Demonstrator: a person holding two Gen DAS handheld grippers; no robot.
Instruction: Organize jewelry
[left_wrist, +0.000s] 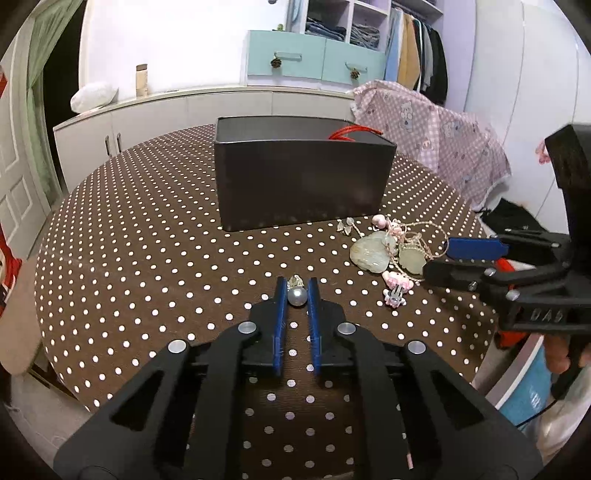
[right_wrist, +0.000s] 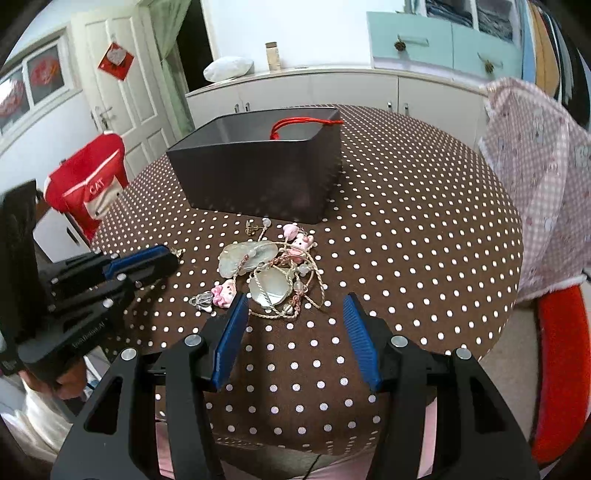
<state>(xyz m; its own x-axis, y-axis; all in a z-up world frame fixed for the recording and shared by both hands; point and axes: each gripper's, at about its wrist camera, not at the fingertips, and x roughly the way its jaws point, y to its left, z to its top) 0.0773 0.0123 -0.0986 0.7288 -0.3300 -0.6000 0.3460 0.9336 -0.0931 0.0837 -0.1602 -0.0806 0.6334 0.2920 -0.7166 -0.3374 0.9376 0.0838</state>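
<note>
My left gripper is shut on a pearl earring with a gold top, held just above the dotted tablecloth. It also shows in the right wrist view. A pile of jewelry lies to its right: jade pendants on cords, pink charms and a small clip. In the right wrist view the pile lies just beyond my right gripper, which is open and empty. A black box stands behind, with a red cord inside.
The round table has a brown white-dotted cloth. A pink checked cloth covers a chair at the right. A red chair back stands at the left. White cabinets line the back wall.
</note>
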